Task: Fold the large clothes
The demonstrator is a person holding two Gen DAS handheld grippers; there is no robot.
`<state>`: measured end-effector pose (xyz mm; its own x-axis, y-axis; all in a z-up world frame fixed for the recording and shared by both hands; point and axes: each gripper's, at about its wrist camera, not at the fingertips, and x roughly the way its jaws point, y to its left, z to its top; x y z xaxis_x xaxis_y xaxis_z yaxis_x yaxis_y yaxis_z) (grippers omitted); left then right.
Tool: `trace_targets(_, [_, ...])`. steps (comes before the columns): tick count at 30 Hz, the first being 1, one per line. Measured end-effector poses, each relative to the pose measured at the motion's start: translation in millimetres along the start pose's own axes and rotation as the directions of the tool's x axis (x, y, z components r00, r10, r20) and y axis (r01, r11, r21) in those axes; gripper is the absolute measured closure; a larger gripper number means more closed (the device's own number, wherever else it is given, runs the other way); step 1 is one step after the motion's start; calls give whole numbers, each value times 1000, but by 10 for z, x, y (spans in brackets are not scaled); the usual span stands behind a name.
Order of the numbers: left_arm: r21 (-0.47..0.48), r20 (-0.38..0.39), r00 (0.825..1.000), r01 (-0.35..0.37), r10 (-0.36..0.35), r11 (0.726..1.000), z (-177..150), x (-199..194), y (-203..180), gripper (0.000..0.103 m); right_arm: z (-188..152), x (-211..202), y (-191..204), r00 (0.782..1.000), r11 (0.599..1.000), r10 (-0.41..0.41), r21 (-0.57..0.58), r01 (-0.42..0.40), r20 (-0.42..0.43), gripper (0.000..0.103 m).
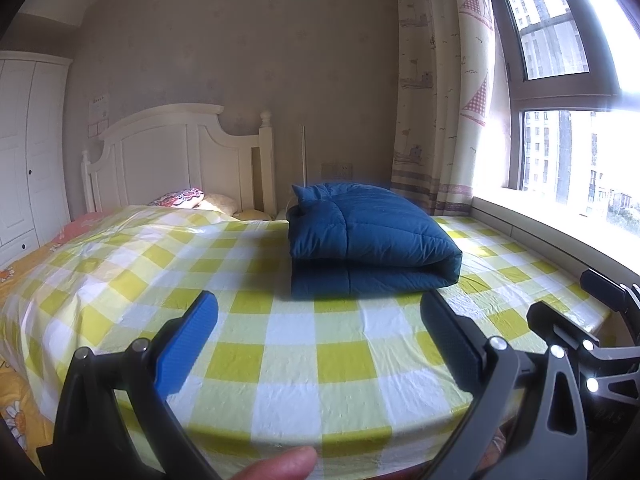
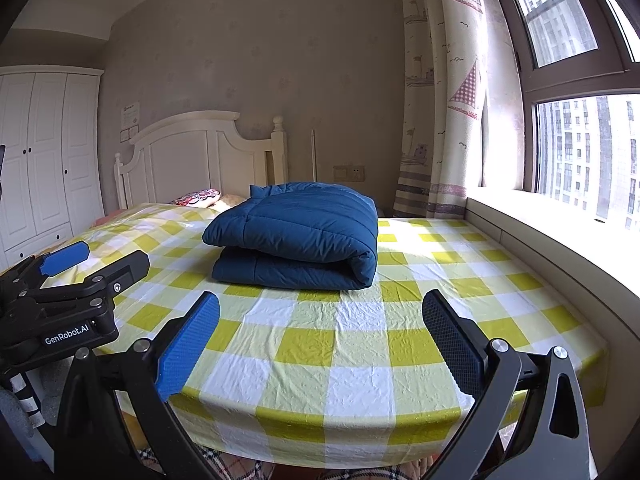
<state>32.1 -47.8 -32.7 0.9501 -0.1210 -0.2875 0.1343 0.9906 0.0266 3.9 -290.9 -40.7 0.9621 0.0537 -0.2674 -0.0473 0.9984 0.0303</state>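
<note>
A dark blue padded jacket [image 1: 368, 236] lies folded into a thick bundle on the yellow-and-white checked bed sheet [image 1: 296, 364], toward the far right of the bed. It also shows in the right wrist view [image 2: 300, 236]. My left gripper [image 1: 320, 320] is open and empty, hovering over the sheet just short of the bundle. My right gripper [image 2: 320, 320] is open and empty, over the foot of the bed, short of the jacket. The left gripper also shows at the left of the right wrist view [image 2: 92, 264].
A white headboard [image 2: 200, 152] and pillows [image 2: 200, 198] are at the far end. A white wardrobe [image 2: 44, 152] stands left. A window sill [image 2: 560, 240] and curtain [image 2: 444, 120] run along the right. A thumb [image 1: 284, 464] shows at the bottom edge.
</note>
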Motion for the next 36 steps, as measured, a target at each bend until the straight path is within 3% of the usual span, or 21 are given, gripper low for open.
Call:
trace_targets(22, [3, -45, 999, -4, 4, 1000, -106, 153, 75, 2, -87, 138, 116, 999, 1000, 12, -18, -13, -47, 5])
trace_targets(27, [15, -41, 999, 25, -24, 1000, -167, 241, 76, 2, -115, 275, 117, 997, 1000, 19, -15, -20, -70, 5])
trace_targets(31, [36, -117, 992, 44, -40, 998, -94, 517, 181, 2, -93, 462, 92, 994, 1000, 25, -4, -26, -105, 5])
trace_targets(33, [22, -158, 987, 15, -11, 1000, 60, 745, 432, 2, -27, 552, 45, 993, 1000, 16, -18, -18, -116, 5])
trace_targets(36, [-12, -197, 969, -155, 149, 988, 408, 1185, 1165, 2, 183, 671, -226, 992, 999, -12, -40, 7, -129, 5])
